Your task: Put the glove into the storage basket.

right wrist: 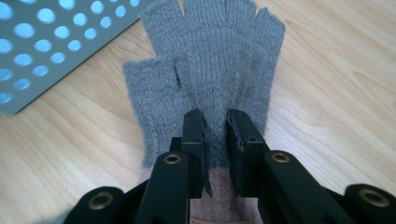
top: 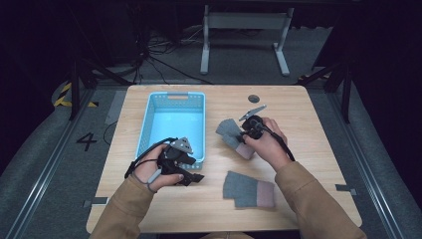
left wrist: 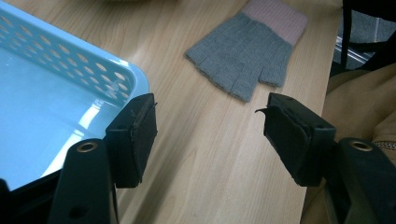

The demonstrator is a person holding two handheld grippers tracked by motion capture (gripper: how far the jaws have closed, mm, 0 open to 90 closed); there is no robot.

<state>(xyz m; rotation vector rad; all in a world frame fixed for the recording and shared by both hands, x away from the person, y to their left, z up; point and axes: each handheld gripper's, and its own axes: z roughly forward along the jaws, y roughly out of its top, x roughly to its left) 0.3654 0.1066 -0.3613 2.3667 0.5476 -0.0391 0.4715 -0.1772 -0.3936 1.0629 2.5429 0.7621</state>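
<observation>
Glove in hand: we see the grey knitted fingerless glove with a pink cuff point(right wrist: 205, 74) lying flat on the pale wooden table point(top: 298, 109), just right of the light-blue perforated plastic basket point(top: 171, 99).
Right tongs: the right gripper point(right wrist: 215, 140) stands over this glove with its jaws drawn narrow, pinching a ridge of knit near the line where grey meets pink.
Left tongs: the left gripper point(left wrist: 208, 135) has its jaws wide and holds nothing; it hovers beside the near right corner of the basket.
Second glove: a matching grey fingerless glove with a pink cuff point(top: 249, 189) lies flat near the front edge, well apart from the first.
Handling: we judge the knit light, soft and limp; it will sag and fold when lifted, and is neither fragile nor slippery.
Hold: we recommend the cuff seam, where the fabric is thickest.
Edges: the basket wall point(right wrist: 56, 42) must be cleared by the hanging fingers.
Open room: the basket interior is bare, and bare table surrounds both gloves.
</observation>
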